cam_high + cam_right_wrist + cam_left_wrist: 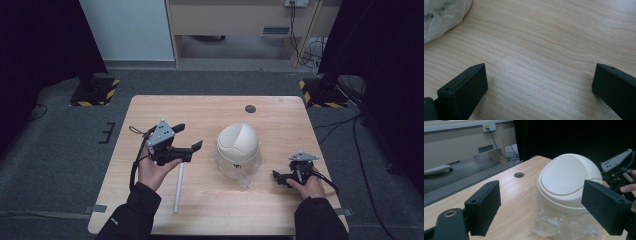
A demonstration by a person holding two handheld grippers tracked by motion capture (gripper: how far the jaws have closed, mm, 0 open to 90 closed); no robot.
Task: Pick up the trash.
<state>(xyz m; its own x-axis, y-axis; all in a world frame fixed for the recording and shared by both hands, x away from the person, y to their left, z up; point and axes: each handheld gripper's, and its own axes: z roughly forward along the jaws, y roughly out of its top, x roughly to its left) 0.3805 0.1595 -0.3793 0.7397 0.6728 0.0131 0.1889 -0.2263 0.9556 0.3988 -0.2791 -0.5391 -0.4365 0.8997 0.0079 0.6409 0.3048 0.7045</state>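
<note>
Bin (pixel 238 145) sits between both claws, just right of the left claw (pixel 189 136)
Left claw wide open, empty, aimed at it; right claw (pixel 281 178) open, empty, low over the table (pixel 200 112)

The right gripper (pixel 539 90) has its two black jaws wide apart over the wooden table (pixel 554 37), with a clear plastic bag (pixel 441 17) far off by the left jaw.

A cream domed bin (pixel 238 145) is stood upright near the middle of the table, slightly right of centre. Its top is formed by a rounded swing lid (pixel 567 173), seated closed within a raised rim. A clear plastic liner (pixel 564 225) is fitted beneath the rim and is seen crumpled around the lower body, spreading onto the tabletop at the front. In the right gripper view, an edge of the liner is seen at the upper left corner.
</note>
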